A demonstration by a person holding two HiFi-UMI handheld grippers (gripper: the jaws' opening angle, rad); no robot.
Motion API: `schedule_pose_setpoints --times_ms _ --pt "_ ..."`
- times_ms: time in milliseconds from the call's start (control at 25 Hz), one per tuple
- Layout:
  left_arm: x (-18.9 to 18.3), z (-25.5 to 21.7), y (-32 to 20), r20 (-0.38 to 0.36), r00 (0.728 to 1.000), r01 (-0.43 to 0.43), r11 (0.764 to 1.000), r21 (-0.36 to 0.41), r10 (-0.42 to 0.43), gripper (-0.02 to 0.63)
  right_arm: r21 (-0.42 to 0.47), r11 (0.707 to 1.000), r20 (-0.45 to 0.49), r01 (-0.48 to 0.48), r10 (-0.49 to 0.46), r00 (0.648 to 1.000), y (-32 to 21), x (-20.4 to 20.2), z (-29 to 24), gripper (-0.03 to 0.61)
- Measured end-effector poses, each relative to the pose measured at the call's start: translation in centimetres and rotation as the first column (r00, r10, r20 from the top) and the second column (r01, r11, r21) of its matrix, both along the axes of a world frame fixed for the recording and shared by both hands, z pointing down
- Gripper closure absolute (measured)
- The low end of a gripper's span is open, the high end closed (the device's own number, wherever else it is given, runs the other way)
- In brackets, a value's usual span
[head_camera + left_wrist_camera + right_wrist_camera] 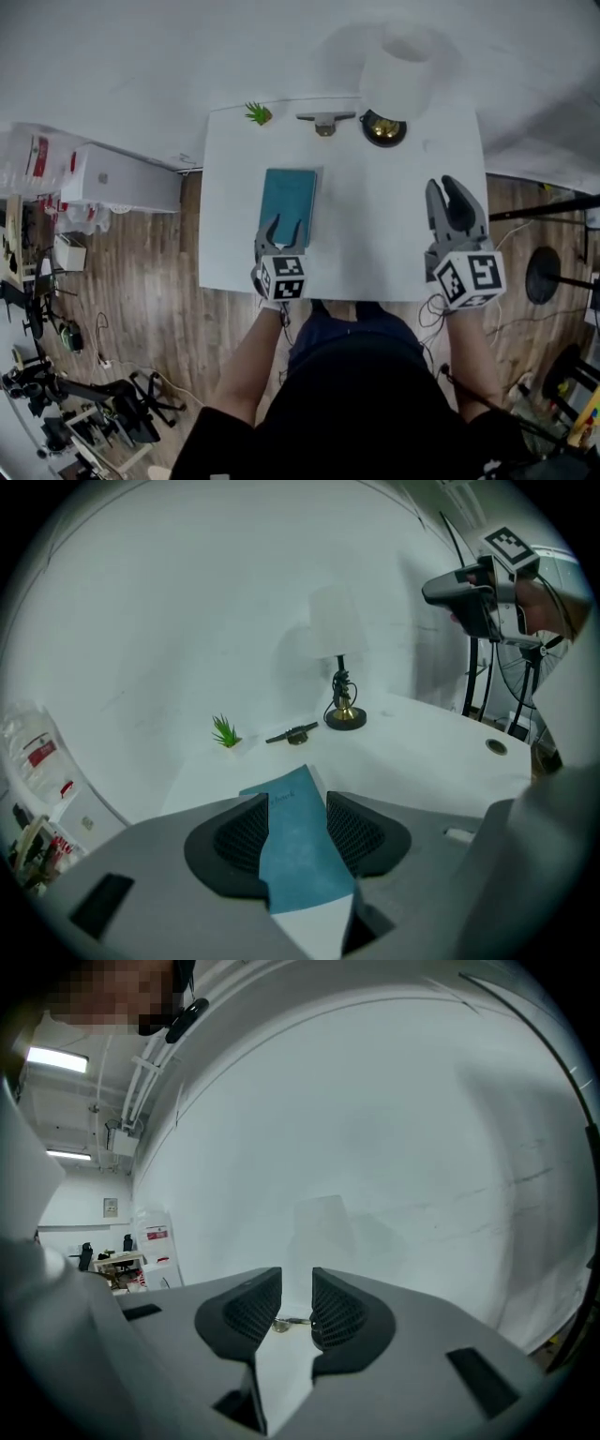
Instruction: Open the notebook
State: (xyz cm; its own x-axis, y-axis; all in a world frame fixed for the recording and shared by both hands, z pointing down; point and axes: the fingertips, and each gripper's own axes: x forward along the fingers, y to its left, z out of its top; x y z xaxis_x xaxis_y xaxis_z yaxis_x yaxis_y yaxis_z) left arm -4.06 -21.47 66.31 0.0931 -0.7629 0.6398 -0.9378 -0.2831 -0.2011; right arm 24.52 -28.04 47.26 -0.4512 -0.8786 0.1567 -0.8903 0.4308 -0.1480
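Teal rectangular notebook (288, 204), matte cover, lies closed and flat at centre frame on the smooth white worktop (394, 216). The left claw (286, 230) stands at its near edge, ribbed jaws apart, not pressing it. Right claw (442, 187), right of frame, jaws parted, gripping nothing; white-shaded brass-based lamp (398, 70) and small green plant (258, 113) line the upper edge.
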Motion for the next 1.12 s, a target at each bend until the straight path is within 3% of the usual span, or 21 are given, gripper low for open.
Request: schedule_pose_setpoints --times_ms 400,840,1120 --pt "2.8 7.3 -0.1 0.113 0.993 0.056 0.995 -0.081 -0.047 0.457 -0.063 0.996 -0.023 0.060 -0.061 0.998 -1.4 2.2 3.5 0.476" --pt "2.4 11.3 -0.5 0.284 0.958 0.103 0.976 -0.194 -0.045 0.463 -0.080 0.992 -0.023 0.099 -0.102 0.995 -2.5 3.0 4.4 0.484" --pt "2.4 11.2 -0.7 0.280 0.959 0.106 0.969 -0.224 -0.040 0.481 -0.079 0.990 0.007 0.117 -0.117 0.993 -2.8 2.7 4.2 0.495"
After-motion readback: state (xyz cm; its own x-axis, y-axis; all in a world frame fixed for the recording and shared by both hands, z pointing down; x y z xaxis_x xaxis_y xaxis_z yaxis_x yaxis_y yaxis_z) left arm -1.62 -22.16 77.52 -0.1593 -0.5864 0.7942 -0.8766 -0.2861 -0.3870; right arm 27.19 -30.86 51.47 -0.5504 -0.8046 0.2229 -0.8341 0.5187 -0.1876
